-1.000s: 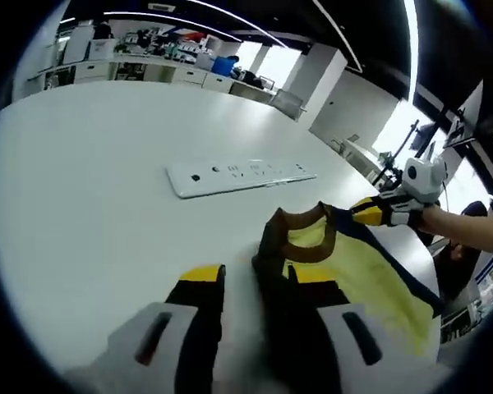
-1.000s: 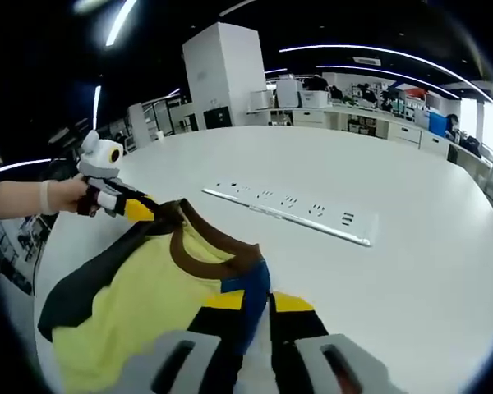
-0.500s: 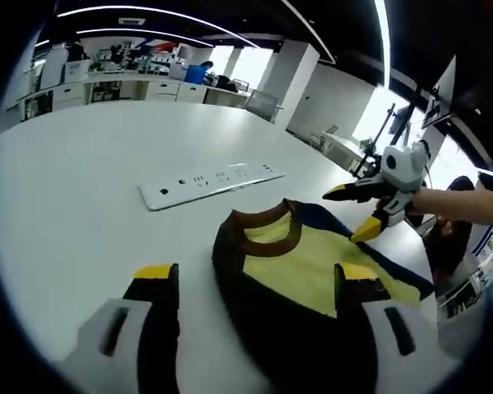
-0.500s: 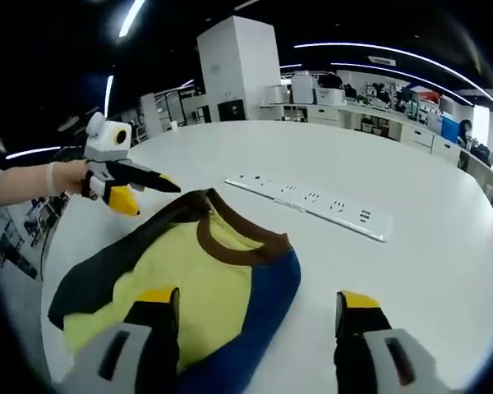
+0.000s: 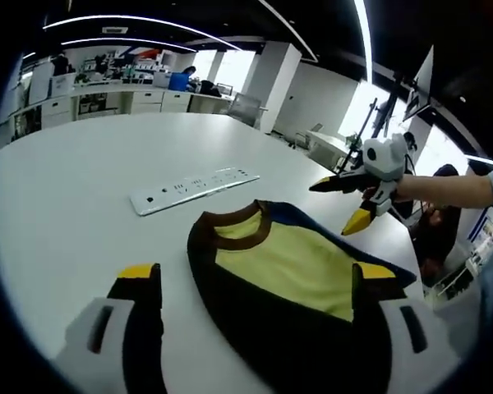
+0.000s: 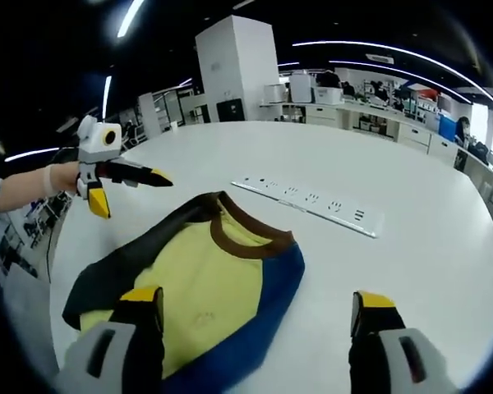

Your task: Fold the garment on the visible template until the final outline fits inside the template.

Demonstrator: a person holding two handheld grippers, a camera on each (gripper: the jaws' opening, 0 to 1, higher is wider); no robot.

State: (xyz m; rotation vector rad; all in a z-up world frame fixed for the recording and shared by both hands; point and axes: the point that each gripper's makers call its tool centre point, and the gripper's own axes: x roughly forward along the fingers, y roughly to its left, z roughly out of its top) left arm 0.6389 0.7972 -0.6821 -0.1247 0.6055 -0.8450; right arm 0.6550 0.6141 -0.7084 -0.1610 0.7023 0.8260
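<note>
Mid-fold: both jaws wide, empty, left gripper (image 5: pixel 255 283) and right gripper (image 6: pixel 259 308) above the T-shirt (image 6: pixel 205 283); next, grab a side edge.

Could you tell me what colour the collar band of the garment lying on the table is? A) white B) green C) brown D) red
C: in the right gripper view the garment has a yellow front, and the collar band around its neck opening is plainly brown; the left gripper view shows the same brown band.
</note>
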